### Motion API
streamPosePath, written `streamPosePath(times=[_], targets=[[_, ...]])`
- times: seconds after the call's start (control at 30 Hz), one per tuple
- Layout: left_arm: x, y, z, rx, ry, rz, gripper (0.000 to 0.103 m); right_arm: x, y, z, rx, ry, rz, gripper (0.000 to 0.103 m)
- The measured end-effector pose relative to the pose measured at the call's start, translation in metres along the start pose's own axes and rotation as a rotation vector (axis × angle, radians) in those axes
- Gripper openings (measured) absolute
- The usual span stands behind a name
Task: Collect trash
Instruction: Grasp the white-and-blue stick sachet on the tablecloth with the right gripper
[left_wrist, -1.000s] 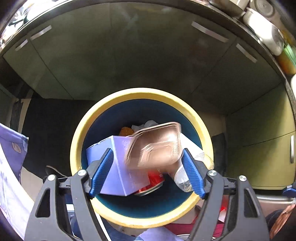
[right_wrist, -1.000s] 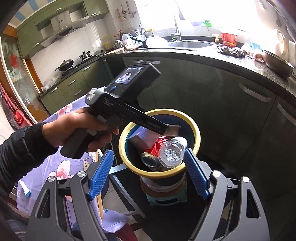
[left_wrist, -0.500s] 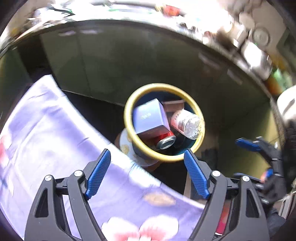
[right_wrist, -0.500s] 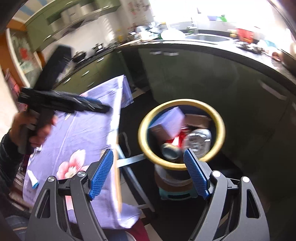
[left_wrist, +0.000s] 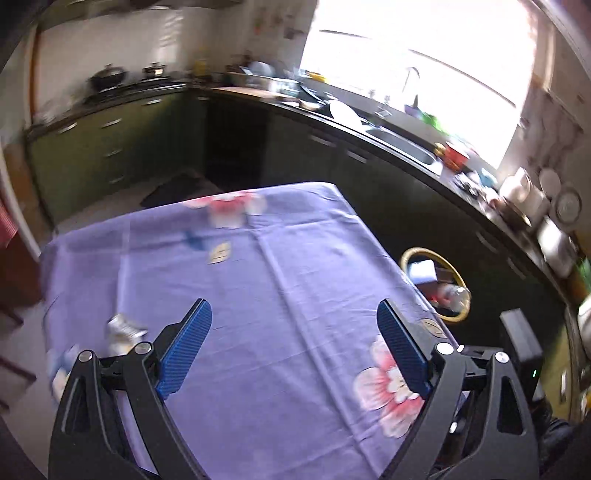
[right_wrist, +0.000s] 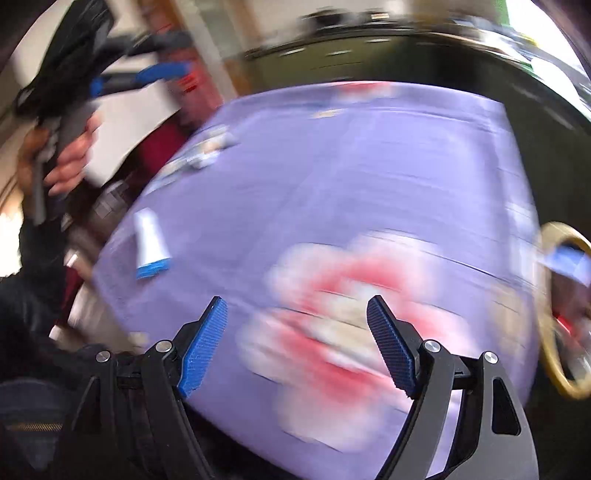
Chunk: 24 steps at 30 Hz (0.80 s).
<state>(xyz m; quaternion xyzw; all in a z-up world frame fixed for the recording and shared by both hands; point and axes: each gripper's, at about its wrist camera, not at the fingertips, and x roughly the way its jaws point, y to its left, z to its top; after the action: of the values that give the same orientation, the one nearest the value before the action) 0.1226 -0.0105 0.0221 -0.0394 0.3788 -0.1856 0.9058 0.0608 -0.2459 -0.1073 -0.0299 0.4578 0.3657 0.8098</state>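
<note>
Your right wrist view is heavily smeared, so much of it is hard to read: the purple flowered tablecloth (right_wrist: 369, 192) streaks across the frame, and the yellow-rimmed bin (right_wrist: 557, 314) is cut off at the right edge with only blurred colours inside. On the cloth near its left side lies a white tube with a blue end (right_wrist: 150, 245), and farther back a crumpled pale scrap (right_wrist: 207, 149), possibly a wrapper, too blurred to name. Your left hand (right_wrist: 62, 155) shows at upper left, gripping its tool.

From the left wrist view the bin (left_wrist: 436, 284) stands on the floor just beside the table's right edge, partly hidden by the cloth; a pale box and a clear bottle are dimly visible in it. A crumpled scrap (left_wrist: 123, 326) lies on the cloth just beyond the left finger. The kitchen counter (left_wrist: 388, 129) behind is washed out by window glare.

Your left gripper (left_wrist: 291, 354) is empty and its jaws are opening. Your right gripper (right_wrist: 297, 341) is spread wide, nothing between its pads.

A second ago the left gripper hung directly over the bin with a plastic tray between its fingers; now it faces the table, and the bin sits well off to the right in both views.
</note>
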Motion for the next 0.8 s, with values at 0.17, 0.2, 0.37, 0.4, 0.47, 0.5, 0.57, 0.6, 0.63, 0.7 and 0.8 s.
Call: streamPosePath(times=[0.17, 0.2, 0.37, 0.4, 0.47, 0.5, 0.57, 0.6, 0.63, 0.7, 0.8], targets=[[-0.035, 0.059, -0.019, -0.115, -0.061, 0.072, 0.088, 0.057, 0.079, 0.031, -0.171, 0.052, 0.194, 0.069], [-0.039, 0.069, -0.021, -0.131, -0.066, 0.082, 0.088, 0.068, 0.093, 0.037, -0.203, 0.065, 0.218, 0.069], [-0.042, 0.093, -0.034, -0.166, -0.057, 0.088, 0.088, 0.111, 0.142, 0.06, -0.329, 0.107, 0.225, 0.068], [-0.041, 0.096, -0.035, -0.169, -0.055, 0.087, 0.089, 0.117, 0.147, 0.062, -0.342, 0.115, 0.218, 0.068], [-0.041, 0.099, -0.038, -0.172, -0.055, 0.084, 0.089, 0.131, 0.158, 0.066, -0.374, 0.135, 0.179, 0.067], [-0.041, 0.1, -0.039, -0.173, -0.055, 0.08, 0.089, 0.137, 0.16, 0.067, -0.386, 0.148, 0.167, 0.063], [-0.038, 0.101, -0.04, -0.173, -0.051, 0.077, 0.089, 0.148, 0.164, 0.066, -0.41, 0.17, 0.138, 0.059], [-0.036, 0.099, -0.04, -0.172, -0.05, 0.078, 0.089, 0.148, 0.166, 0.063, -0.422, 0.173, 0.126, 0.057], [-0.035, 0.099, -0.041, -0.169, -0.047, 0.081, 0.089, 0.152, 0.169, 0.06, -0.435, 0.177, 0.117, 0.055], [-0.031, 0.098, -0.041, -0.158, -0.038, 0.096, 0.089, 0.152, 0.17, 0.056, -0.461, 0.169, 0.1, 0.047], [-0.027, 0.097, -0.043, -0.14, -0.033, 0.121, 0.089, 0.151, 0.169, 0.053, -0.474, 0.162, 0.088, 0.029]])
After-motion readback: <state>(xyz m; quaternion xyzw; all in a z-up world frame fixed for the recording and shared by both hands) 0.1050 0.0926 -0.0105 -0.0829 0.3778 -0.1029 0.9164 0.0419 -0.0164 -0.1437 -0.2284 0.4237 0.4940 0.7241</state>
